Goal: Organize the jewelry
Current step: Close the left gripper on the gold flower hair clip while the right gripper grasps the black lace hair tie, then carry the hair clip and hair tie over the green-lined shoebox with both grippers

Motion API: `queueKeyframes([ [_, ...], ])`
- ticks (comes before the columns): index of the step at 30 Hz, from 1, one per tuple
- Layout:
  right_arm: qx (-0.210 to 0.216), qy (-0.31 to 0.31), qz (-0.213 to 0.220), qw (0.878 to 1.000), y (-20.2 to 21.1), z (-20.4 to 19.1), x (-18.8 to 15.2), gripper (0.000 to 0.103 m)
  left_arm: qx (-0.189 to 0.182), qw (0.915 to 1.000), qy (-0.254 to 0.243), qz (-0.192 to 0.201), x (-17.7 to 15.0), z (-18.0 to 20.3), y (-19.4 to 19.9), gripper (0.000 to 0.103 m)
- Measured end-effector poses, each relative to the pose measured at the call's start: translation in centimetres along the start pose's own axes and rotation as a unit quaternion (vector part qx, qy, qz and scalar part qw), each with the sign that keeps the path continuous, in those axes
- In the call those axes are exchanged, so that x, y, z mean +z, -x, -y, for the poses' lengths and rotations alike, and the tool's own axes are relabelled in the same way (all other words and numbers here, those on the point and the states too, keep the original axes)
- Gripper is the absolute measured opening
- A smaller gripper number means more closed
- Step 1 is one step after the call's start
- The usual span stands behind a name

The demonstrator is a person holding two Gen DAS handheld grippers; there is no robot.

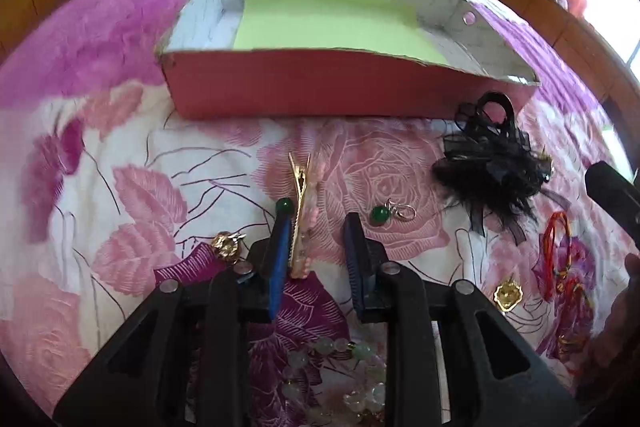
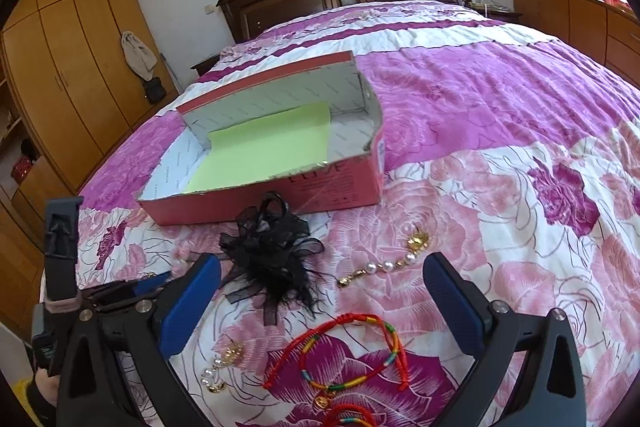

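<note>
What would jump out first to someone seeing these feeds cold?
Probably the red cardboard box with its lime-green liner, open in the middle of the pink floral bedspread. Next, the black feathered hair bow just in front of it. Then the left hand-held gripper, jaws narrowed beside a gold hair clip.

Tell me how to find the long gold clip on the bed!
Start at the red cardboard box on the flowery bedspread. Just in front of its near wall lies the gold hair clip, by the left gripper. It is the only long, pointed gold piece; the green bead earring beside it is small and round.
</note>
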State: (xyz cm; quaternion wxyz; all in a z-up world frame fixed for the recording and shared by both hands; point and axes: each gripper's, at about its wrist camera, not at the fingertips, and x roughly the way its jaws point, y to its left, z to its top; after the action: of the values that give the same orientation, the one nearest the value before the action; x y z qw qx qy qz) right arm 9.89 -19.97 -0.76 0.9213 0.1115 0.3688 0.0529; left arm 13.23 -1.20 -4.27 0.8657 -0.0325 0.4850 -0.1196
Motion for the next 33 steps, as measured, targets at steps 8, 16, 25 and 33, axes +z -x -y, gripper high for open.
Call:
queueKeyframes([
  [8, 0.014, 0.020, -0.025, 0.999, -2.5, -2.2, 1.3, 0.103, -0.014, 0.9998, 0.009, 0.014, -0.2, -0.4, 0.2, 0.016],
  [16, 0.007, 0.022, -0.080, 0.997, -7.0, -3.2, 1.3, 0.088, -0.013, 0.9996, 0.007, 0.025, -1.1, -0.8, 0.8, 0.011],
  [25, 0.045, 0.016, -0.079, 0.996, -7.0, -3.0, 0.5, 0.059, -0.025, 0.9989, 0.016, 0.035, -1.4, -1.2, 1.7, 0.001],
  [33, 0.055, -0.004, -0.048, 0.997, -4.6, -2.3, 0.4, 0.043, -0.063, 0.9955, 0.012, 0.070, -2.1, -1.1, 4.9, 0.001],
])
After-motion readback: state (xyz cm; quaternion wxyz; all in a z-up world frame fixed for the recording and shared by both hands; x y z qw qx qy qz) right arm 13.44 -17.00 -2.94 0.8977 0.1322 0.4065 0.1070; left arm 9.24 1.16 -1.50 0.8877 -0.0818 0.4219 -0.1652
